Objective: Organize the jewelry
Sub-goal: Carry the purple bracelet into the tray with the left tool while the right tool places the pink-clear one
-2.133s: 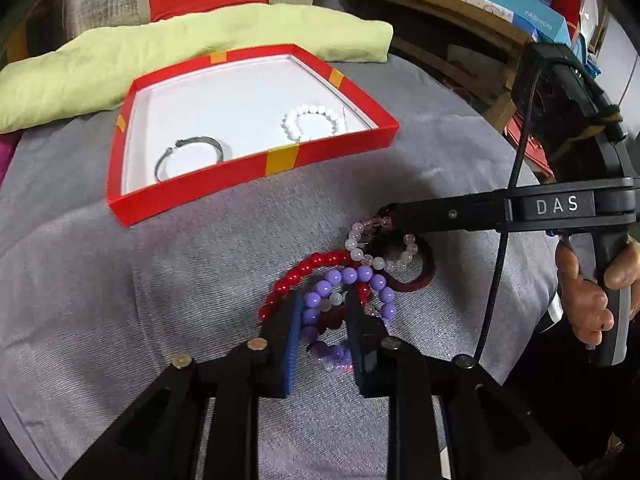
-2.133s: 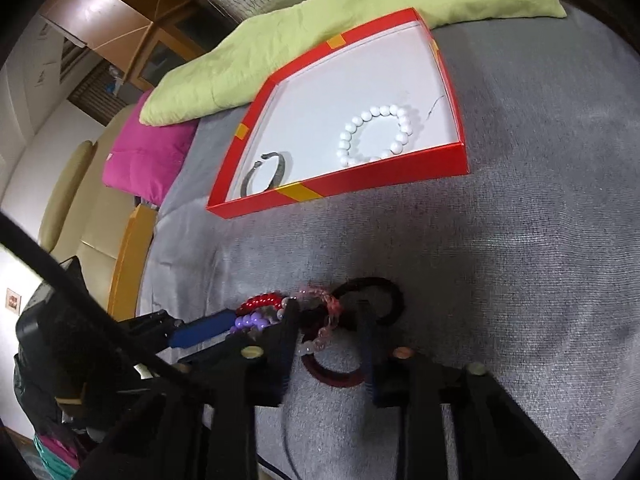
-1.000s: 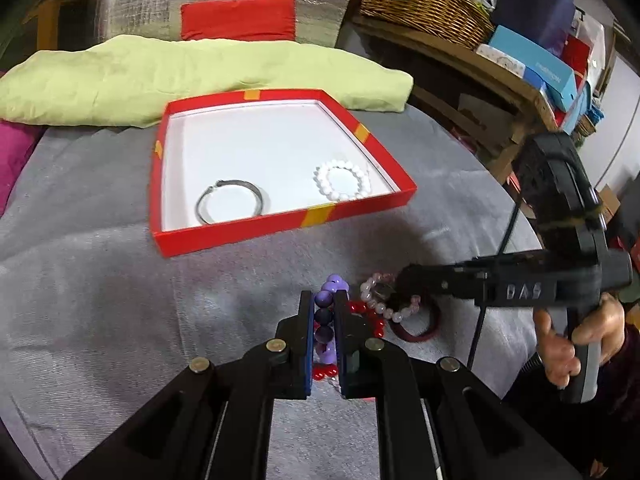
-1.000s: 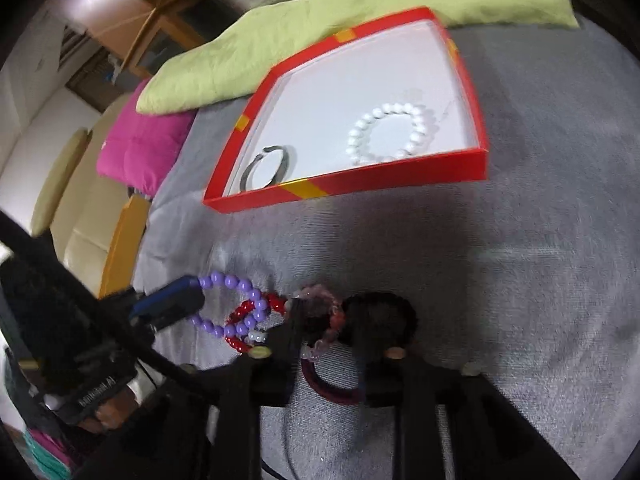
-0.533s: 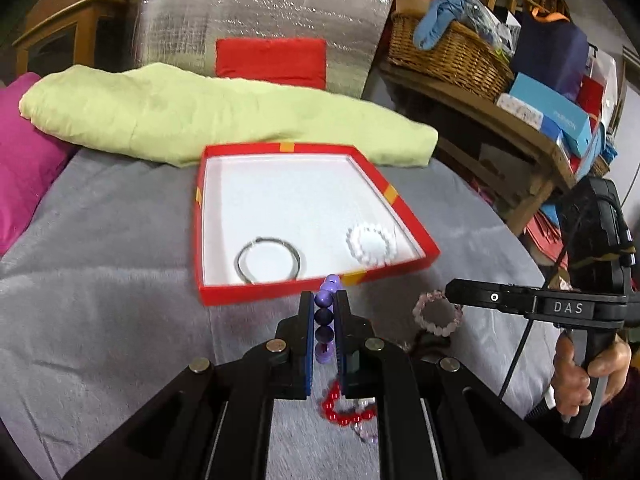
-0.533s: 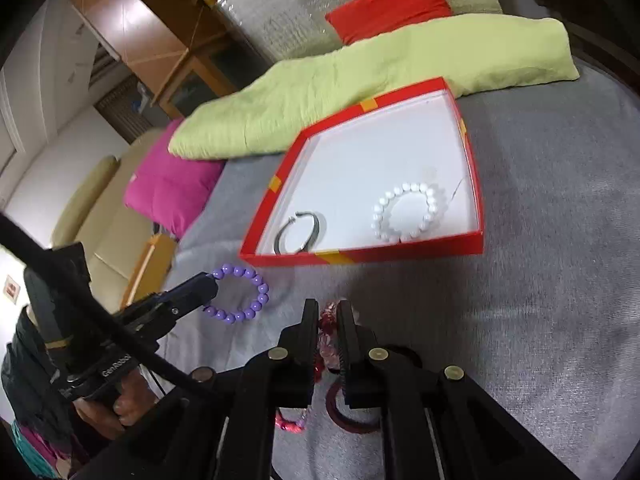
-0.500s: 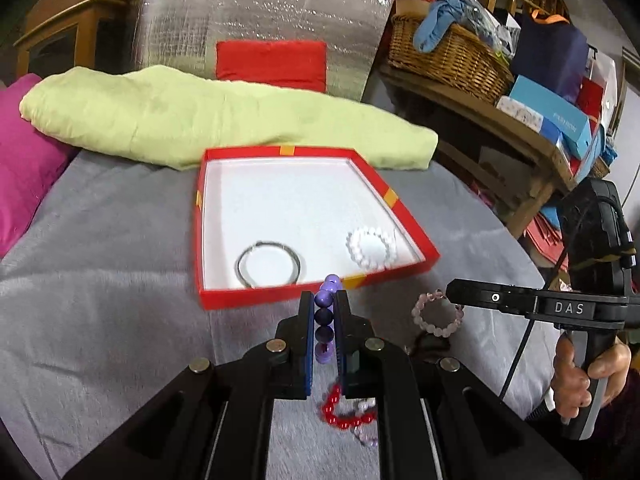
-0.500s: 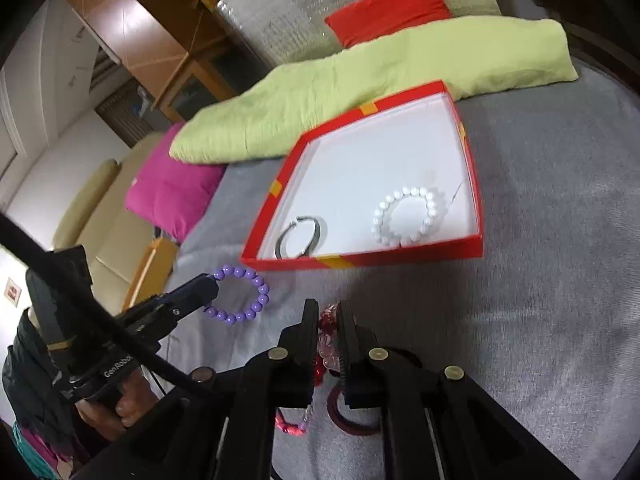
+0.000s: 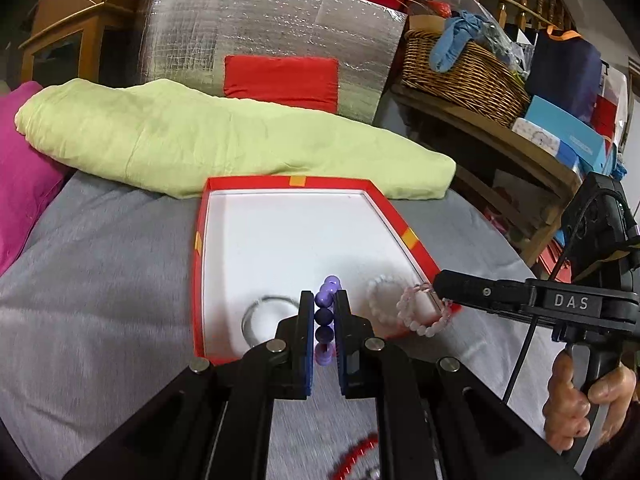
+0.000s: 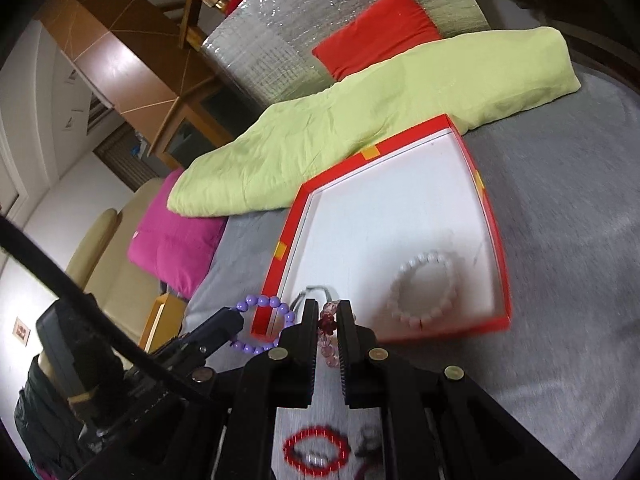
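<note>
Now both bracelets are up off the grey table and close to the red box, when a moment ago they lay in the pile near the person. The left claw is pinching the purple bead bracelet, which hangs over the near edge of the box. The right claw is pinching the pink bead bracelet, which hangs by the near right corner of the box. Inside the box lie a thin metal bangle and a white bead bracelet (they have not moved). Down on the table, a red bead bracelet still waits its turn. So I think the next job is to let both bracelets go over a bare white spot in the box.
</note>
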Tool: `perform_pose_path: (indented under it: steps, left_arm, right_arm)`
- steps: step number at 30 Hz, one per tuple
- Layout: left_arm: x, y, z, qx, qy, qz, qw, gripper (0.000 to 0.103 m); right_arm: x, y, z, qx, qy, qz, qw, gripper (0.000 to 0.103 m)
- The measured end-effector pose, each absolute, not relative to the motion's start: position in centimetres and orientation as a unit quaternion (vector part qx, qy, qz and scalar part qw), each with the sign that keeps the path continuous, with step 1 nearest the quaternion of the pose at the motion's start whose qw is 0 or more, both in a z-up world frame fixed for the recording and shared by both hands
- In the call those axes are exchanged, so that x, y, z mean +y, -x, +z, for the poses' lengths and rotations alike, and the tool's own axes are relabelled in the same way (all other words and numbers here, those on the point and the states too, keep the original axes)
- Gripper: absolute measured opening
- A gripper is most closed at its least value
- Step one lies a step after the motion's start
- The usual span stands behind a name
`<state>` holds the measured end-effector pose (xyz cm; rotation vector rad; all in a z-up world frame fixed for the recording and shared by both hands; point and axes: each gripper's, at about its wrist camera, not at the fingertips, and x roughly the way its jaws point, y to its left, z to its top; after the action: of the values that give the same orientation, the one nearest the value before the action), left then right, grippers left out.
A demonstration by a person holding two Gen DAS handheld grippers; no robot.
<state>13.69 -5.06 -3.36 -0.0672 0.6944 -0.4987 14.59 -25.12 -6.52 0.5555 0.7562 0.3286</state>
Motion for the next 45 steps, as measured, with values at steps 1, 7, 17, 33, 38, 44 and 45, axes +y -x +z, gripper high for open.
perform_pose_path:
  steps: [1,7,17,33,38,44,45]
  left_arm:
    - [-5.1,-14.2,-3.5,0.336,0.034,-0.239,0.91,0.01]
    - [-5.5,-17.2,-4.3,0.342,0.05,-0.225,0.911,0.01]
    - [-6.9,-21.1,-6.2,0.361,0.059,-0.206,0.908,0.01]
    - [-6.2,-21.8,-6.6,0.371,0.035,-0.161,0.914,0.038]
    - [-5.8,-20.6,-5.2,0.359,0.021,-0.139,0.922,0.052]
    - [-5.3,-18.9,-4.6,0.358,-0.006,-0.121,0.926,0.056]
    - [-5.2,-18.6,-4.5,0.358,-0.01,-0.12,0.926,0.056]
  right_arm:
    - [-25.1,-15.0,-6.7,0.363,-0.27,0.156,0.878,0.01]
    - [-24.8,-18.5,-7.9,0.366,-0.287,0.141,0.874,0.01]
    - [-24.5,-23.0,-9.8,0.374,-0.323,0.135,0.859,0.01]
    - [-26.4,-23.3,-10.2,0.375,-0.329,0.075,0.863,0.032]
    - [-27.0,-21.5,-8.8,0.373,-0.302,0.073,0.874,0.032]
    - [-27.9,-18.6,-7.6,0.376,-0.288,0.073,0.878,0.032]
    - [-28.1,-18.1,-7.4,0.376,-0.287,0.074,0.878,0.032]
